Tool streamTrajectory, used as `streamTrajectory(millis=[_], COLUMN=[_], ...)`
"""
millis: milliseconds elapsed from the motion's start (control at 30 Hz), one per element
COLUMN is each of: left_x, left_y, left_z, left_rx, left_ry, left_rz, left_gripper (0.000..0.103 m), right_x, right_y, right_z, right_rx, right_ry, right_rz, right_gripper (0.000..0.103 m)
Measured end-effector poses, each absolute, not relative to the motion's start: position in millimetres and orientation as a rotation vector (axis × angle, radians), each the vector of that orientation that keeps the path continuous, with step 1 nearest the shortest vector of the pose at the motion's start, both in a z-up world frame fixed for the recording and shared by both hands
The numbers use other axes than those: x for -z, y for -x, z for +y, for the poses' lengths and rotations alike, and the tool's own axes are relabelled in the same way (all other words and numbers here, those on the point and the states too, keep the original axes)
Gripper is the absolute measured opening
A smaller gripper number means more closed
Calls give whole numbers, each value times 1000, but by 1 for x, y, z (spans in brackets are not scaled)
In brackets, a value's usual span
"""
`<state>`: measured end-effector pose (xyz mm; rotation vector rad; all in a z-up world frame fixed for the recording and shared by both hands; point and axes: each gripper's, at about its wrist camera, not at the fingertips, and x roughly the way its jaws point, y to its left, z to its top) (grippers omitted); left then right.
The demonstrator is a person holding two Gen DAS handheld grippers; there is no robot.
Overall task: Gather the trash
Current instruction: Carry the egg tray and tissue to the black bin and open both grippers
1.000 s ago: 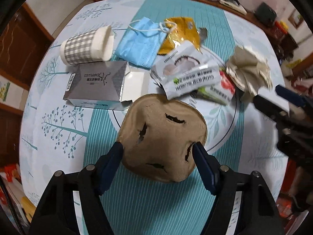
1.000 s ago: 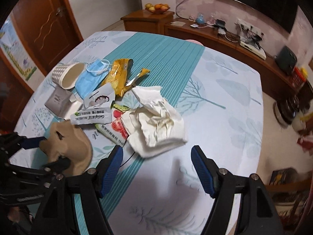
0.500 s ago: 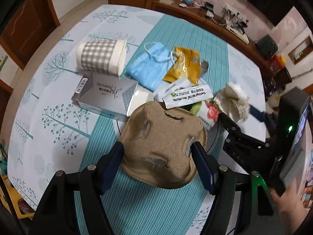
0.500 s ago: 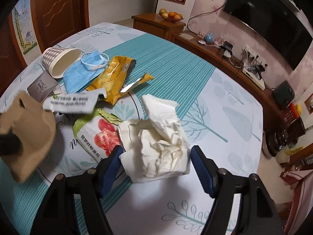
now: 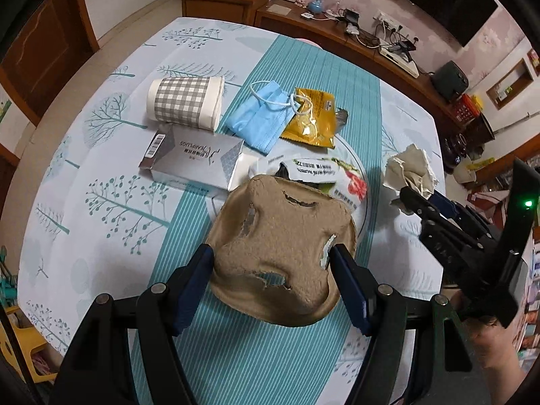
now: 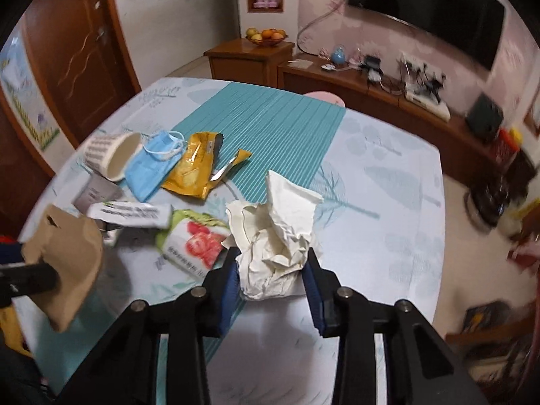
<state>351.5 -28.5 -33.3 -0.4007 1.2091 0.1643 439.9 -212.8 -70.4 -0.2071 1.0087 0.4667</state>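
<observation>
My left gripper [image 5: 270, 256] is shut on a torn brown pulp cup carrier [image 5: 283, 243] and holds it above the table. The carrier [image 6: 67, 256] also shows at the left of the right wrist view. My right gripper [image 6: 272, 260] has a crumpled white paper wad [image 6: 276, 229] between its blue pads, which press on its sides as the jaws are closing. In the left wrist view that wad [image 5: 410, 168] sits at the tips of the right gripper [image 5: 422, 199].
On the tree-print tablecloth [image 5: 101, 182] lie a checked paper cup [image 5: 185, 104] on its side, a blue face mask [image 5: 260, 121], a yellow wrapper [image 5: 312, 118], a silver box [image 5: 195, 158], a white sachet [image 5: 303, 168] and a tomato packet [image 6: 195, 239]. A person's hand [image 5: 489, 341] holds the right tool.
The left gripper rose with the carrier, so more of the table shows. The right gripper moved in on the paper wad and its jaws narrowed onto it.
</observation>
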Motion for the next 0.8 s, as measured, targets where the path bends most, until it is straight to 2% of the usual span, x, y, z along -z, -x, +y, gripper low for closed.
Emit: streamTrajectory(millis=[400,800], left_x=[15,-14], left_y=[-276,-162], left_z=[-7,41], left_rx=[-22,232], left_ry=[303,122], left_rz=[1208,1128], left_gripper=[70,70], right_x=[40,5], right_y=[-339,-161], right_z=[-224,-185], right_rx=[-391,-160], right_ry=[2,-288], right_rz=[1062,963], right_gripper=[36,36])
